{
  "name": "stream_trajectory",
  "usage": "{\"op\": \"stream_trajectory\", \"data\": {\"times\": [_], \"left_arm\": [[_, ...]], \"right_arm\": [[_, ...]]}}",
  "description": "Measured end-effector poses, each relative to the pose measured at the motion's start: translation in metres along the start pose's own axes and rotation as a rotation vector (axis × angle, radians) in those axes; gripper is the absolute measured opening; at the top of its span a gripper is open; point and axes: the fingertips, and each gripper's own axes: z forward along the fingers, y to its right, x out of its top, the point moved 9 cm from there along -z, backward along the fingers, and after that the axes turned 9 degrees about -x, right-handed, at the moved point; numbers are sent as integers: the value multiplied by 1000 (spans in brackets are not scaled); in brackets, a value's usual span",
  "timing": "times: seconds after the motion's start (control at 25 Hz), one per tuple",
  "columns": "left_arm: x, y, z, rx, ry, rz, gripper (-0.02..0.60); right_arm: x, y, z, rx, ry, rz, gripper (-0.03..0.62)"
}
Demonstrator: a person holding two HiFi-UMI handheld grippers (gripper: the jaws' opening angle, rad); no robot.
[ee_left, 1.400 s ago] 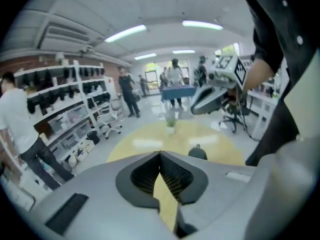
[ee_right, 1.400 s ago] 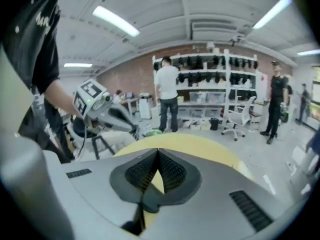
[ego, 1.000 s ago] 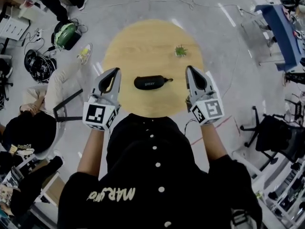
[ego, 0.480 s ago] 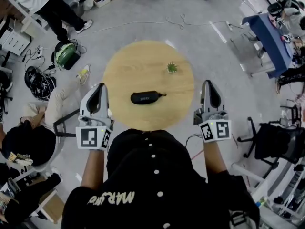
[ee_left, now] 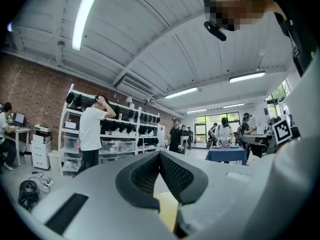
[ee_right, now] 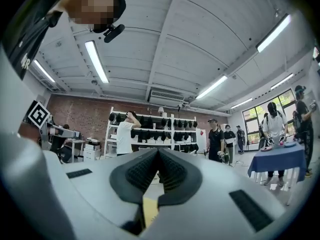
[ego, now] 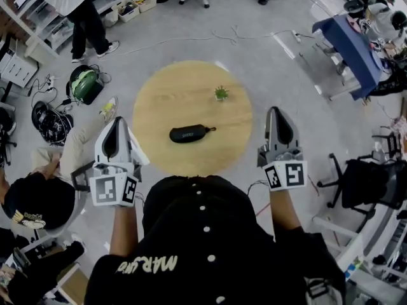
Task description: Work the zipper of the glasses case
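- 2 grippers, both empty.
- Left gripper (ego: pixel 117 122): my jaws are clenched, ribbed pads (ee_left: pixel 172 174) meet at the tips, and nothing is between them.
- Right gripper (ego: pixel 278 112): same, jaws clenched tip to tip with nothing in the grip.
- Glasses case (ego: pixel 188 133): black, lying flat on the round wooden tabletop (ego: pixel 165 97), near the middle and slightly toward my side, long axis running left to right.
- Zipper pull (ego: pixel 212 129) sticks out at the case's right end. The case looks shut, but the zipper line is too small to read.
- In the head view the case sits between the 2 grippers and well apart from both, with no contact.
- Left gripper hangs past the tabletop's left edge and right gripper past its right edge, both over the floor (ego: pixel 191 30).
- 1 marker cube per gripper faces the head camera: left (ego: pixel 114 189), right (ego: pixel 286 175).
- Small green plant (ego: pixel 221 93) is on the tabletop beyond the case, toward the right, apart from it.
- Both gripper views look level across the room: a shelving rack (ee_left: pixel 125 134) with dark items, a person in a white shirt (ee_left: pixel 91 131) in front of it, and a blue-covered table (ee_left: pixel 225 155) with people around it.
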Motion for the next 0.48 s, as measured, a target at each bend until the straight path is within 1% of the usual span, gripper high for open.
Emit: {"op": "stream_trajectory", "data": {"times": [0.2,0.48], "left_arm": [[2,8,2,-10,-4,59,3],[3,10,6,-34,-2,80,3]], "right_arm": [[4,-1,-4,7,4,-3,3],[5,-5,2,15,-3,-14,2]]}}
